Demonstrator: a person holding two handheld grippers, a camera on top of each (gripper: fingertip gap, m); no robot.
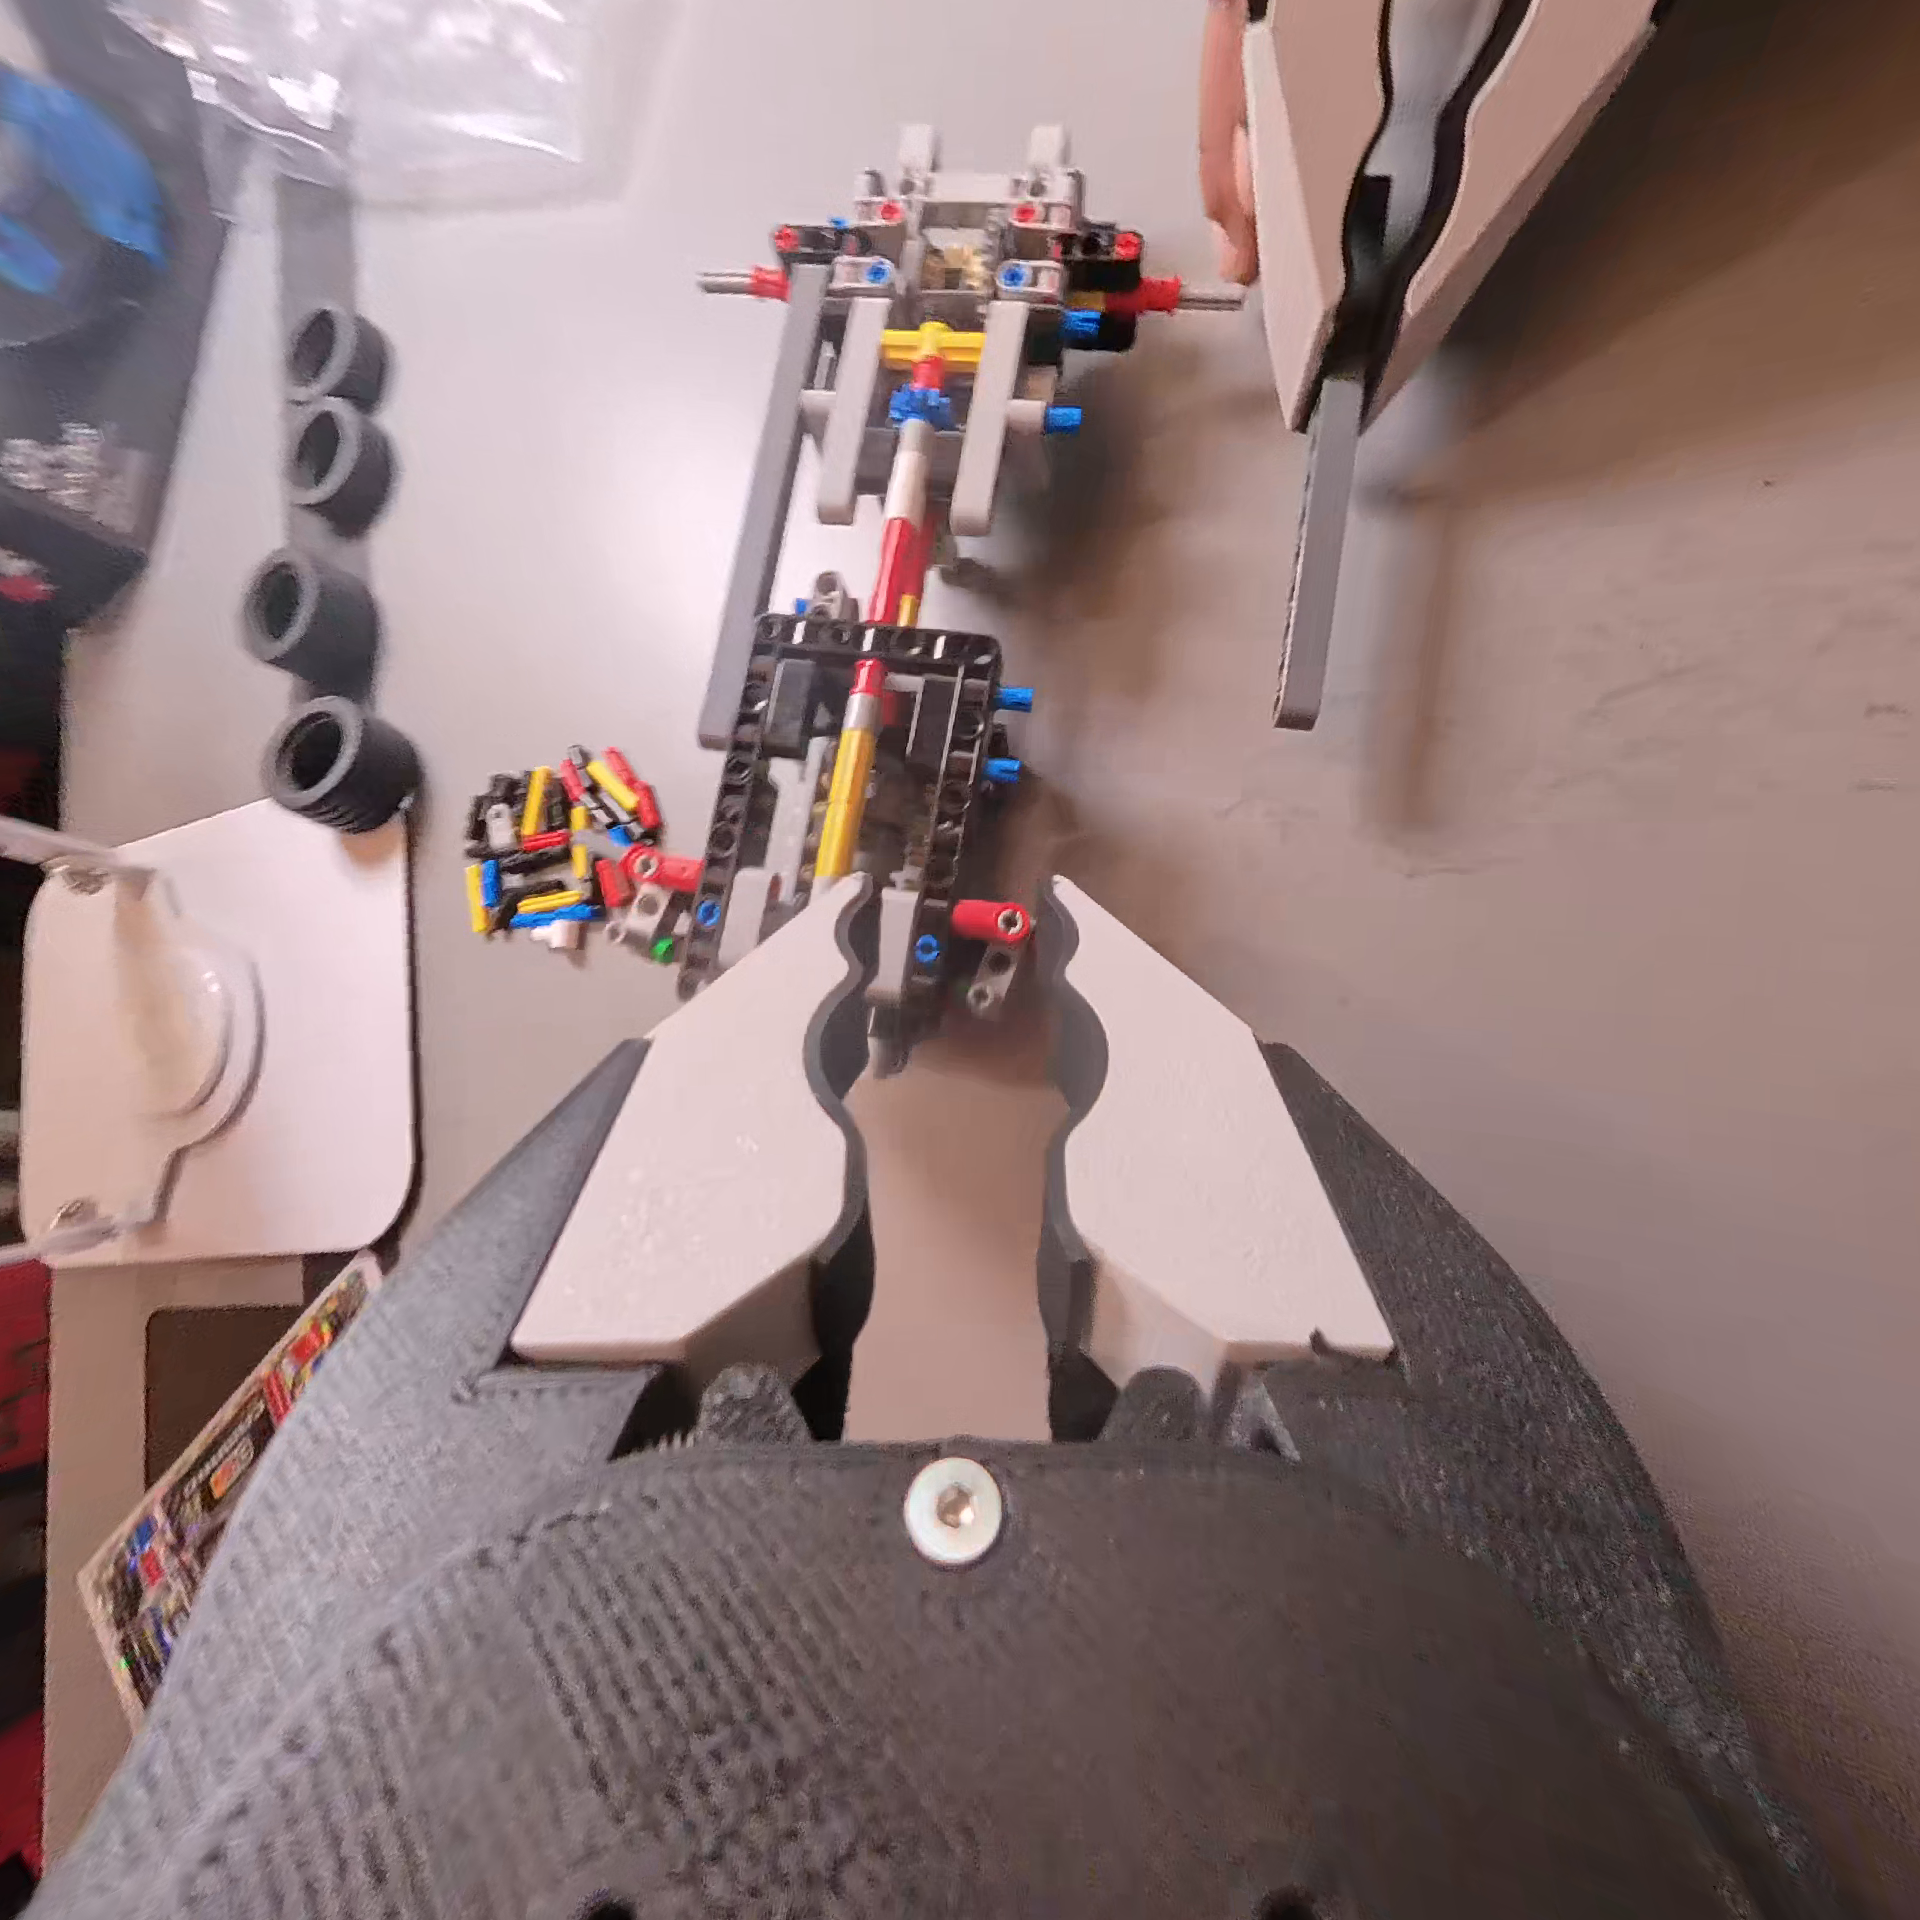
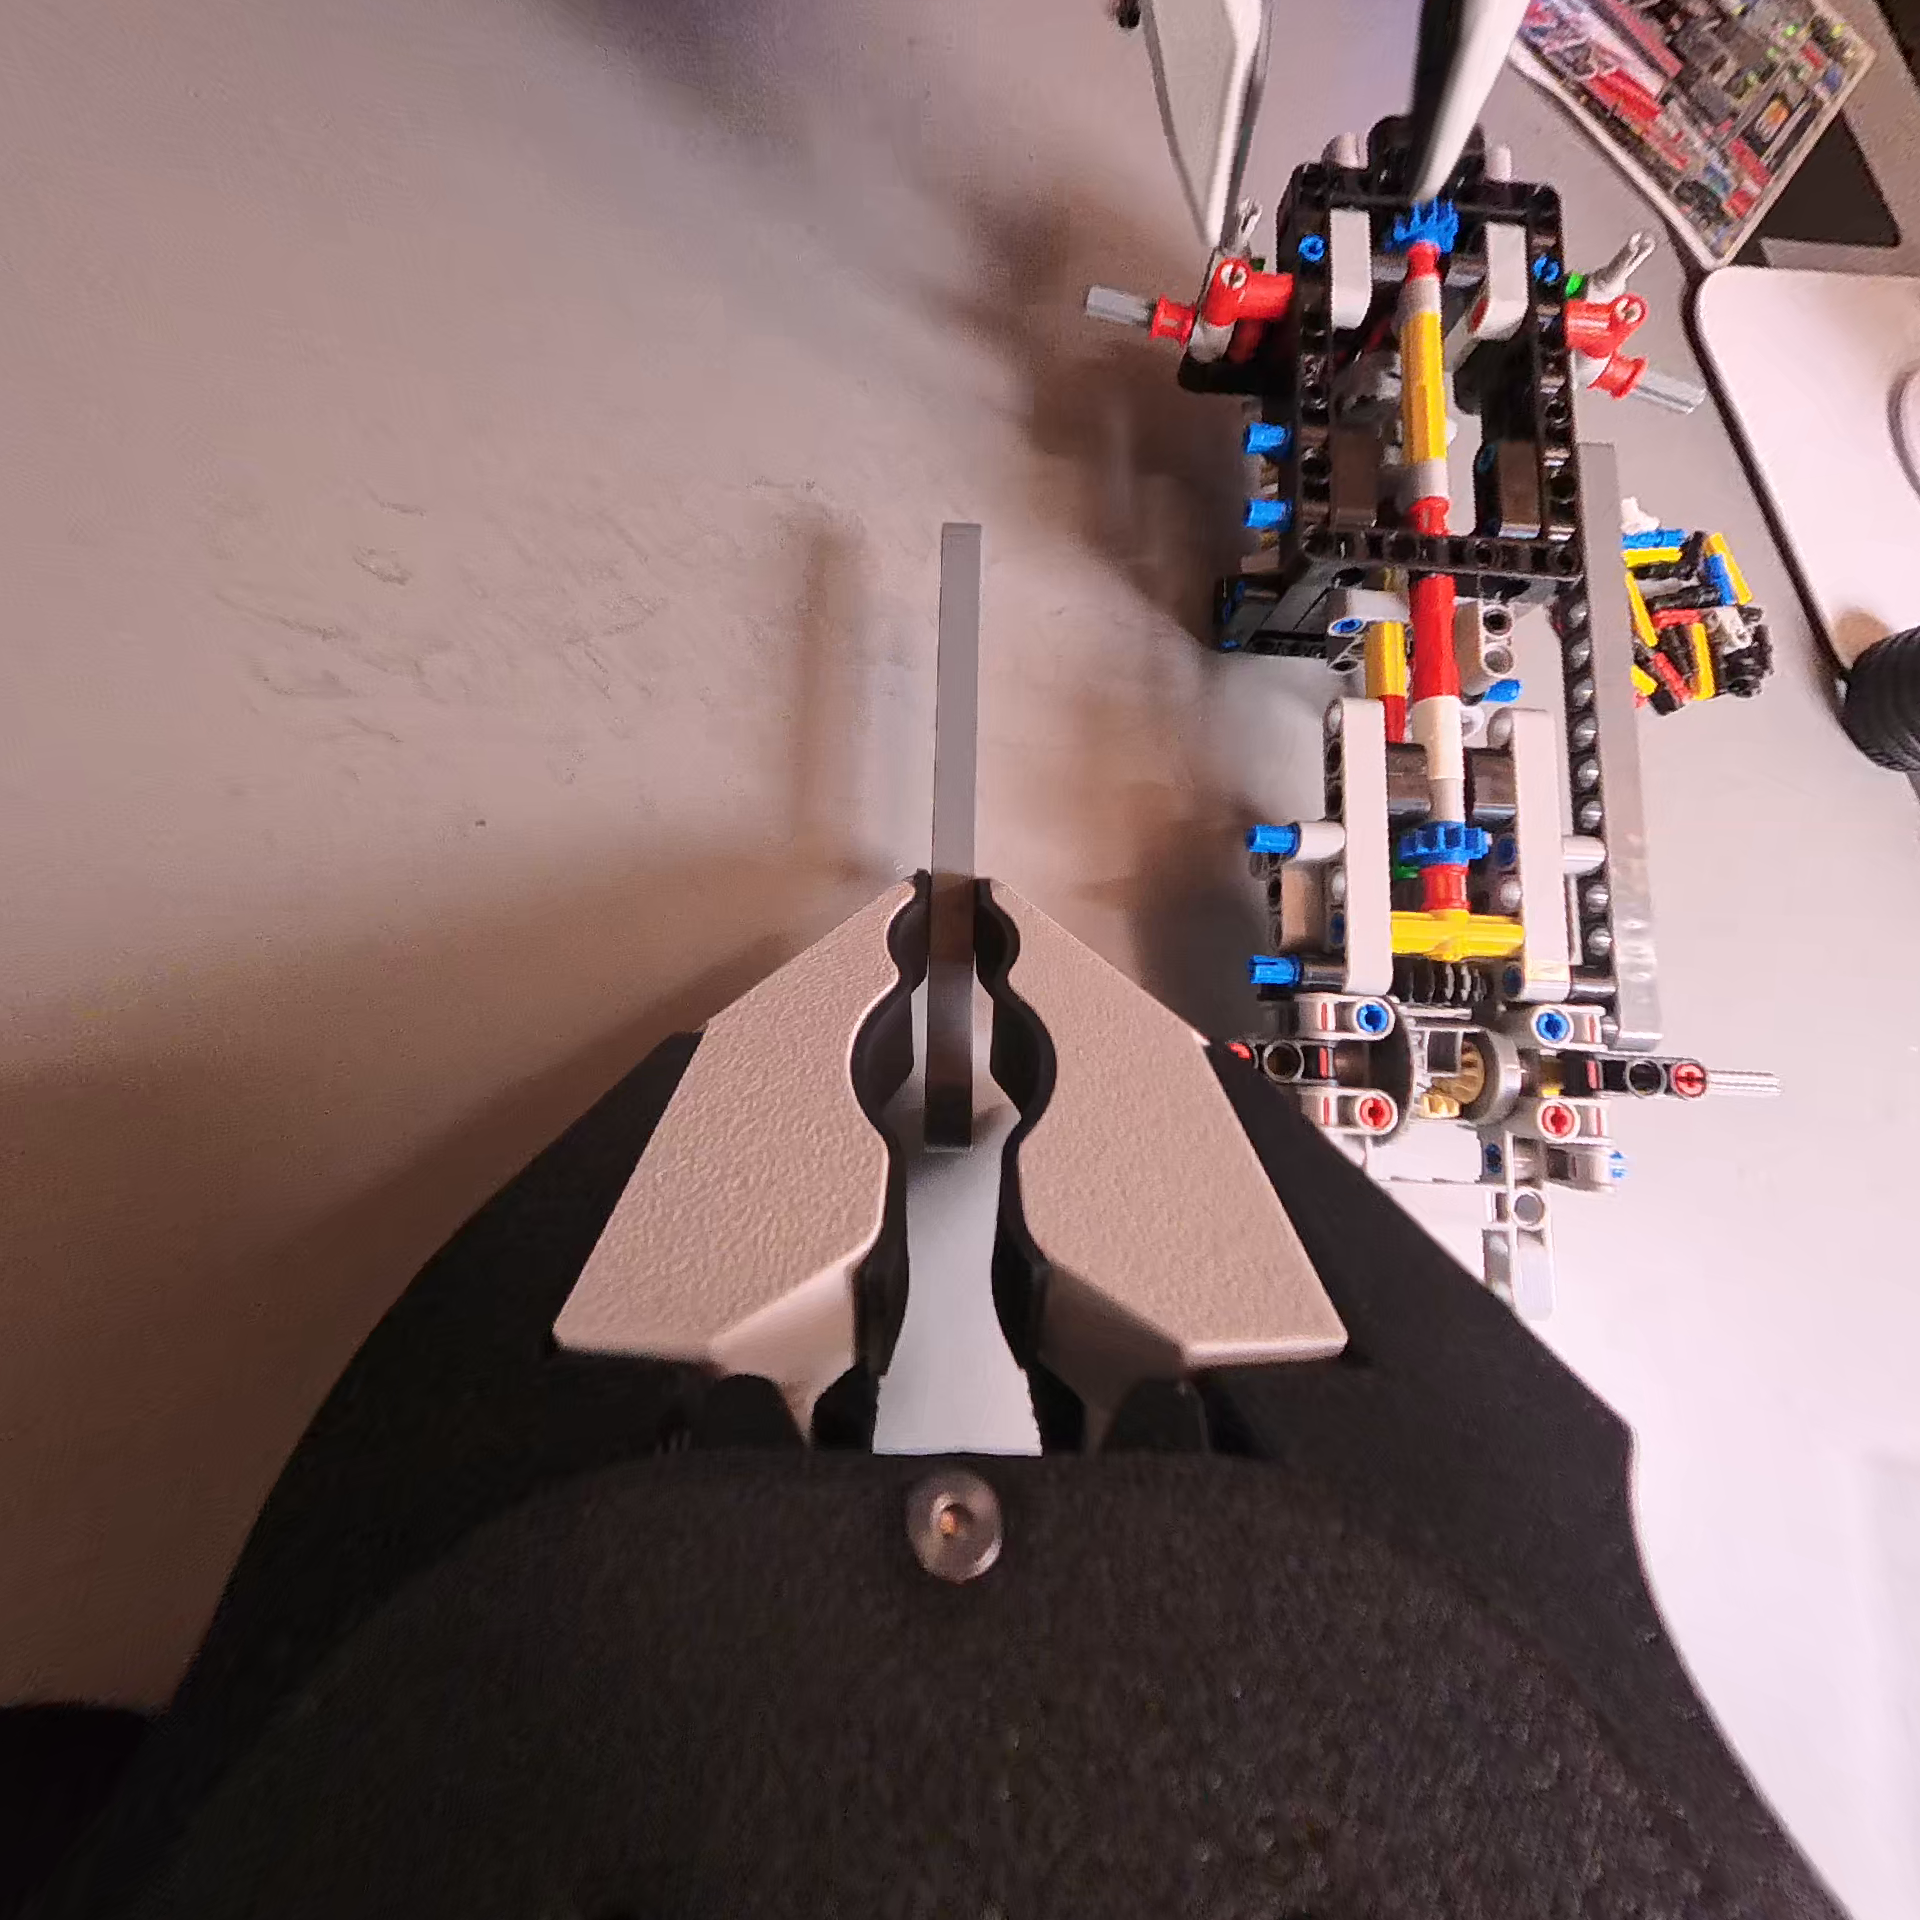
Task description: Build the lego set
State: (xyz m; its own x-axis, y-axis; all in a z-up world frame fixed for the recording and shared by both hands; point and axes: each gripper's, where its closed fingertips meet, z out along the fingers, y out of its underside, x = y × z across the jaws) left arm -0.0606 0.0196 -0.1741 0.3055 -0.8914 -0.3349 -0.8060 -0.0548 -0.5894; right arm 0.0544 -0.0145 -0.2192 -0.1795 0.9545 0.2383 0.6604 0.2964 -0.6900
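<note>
Here the right gripper (image 2: 951, 894) clamps a long grey beam (image 2: 956, 717) beside the chassis (image 1: 883, 623) on the table (image 1: 1558, 935); the left gripper (image 1: 961, 894), spread, straddles its end. Misaligned pressing could skew the frame.

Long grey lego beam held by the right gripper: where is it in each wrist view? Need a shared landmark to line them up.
Left wrist view: long flat grey lego beam at upper right, hanging from the far right gripper, beside the chassis.
Right wrist view: centre, edge-on, clamped in the right gripper's own tips and pointing up-frame, left of the chassis.
Shared landmark: yellow cross piece on the lego chassis.
</note>
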